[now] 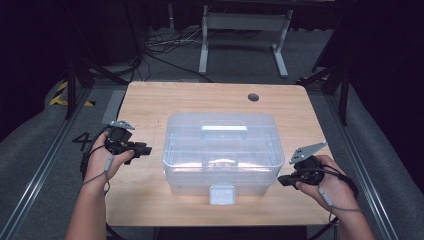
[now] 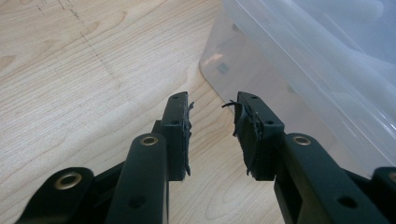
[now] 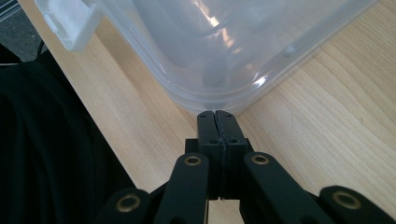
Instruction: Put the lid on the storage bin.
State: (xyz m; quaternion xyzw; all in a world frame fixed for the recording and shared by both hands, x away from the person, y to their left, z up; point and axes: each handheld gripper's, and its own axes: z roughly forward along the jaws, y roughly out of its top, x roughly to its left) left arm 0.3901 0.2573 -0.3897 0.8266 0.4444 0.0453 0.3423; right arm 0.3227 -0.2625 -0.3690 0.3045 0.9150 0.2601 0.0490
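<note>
While the clear plastic box (image 1: 220,150) sits mid-counter (image 1: 150,100), long axis running left to right, latch (image 1: 221,194) facing the person, nothing blocks it. Left tongs (image 1: 145,149) stand released beside its left end; right tongs (image 1: 281,180), clenched empty, near its front right corner.

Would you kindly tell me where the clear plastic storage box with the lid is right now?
In the high view, the clear plastic storage box sits mid-table on the light wooden table, between the left gripper and right gripper, white latch facing the person.
</note>
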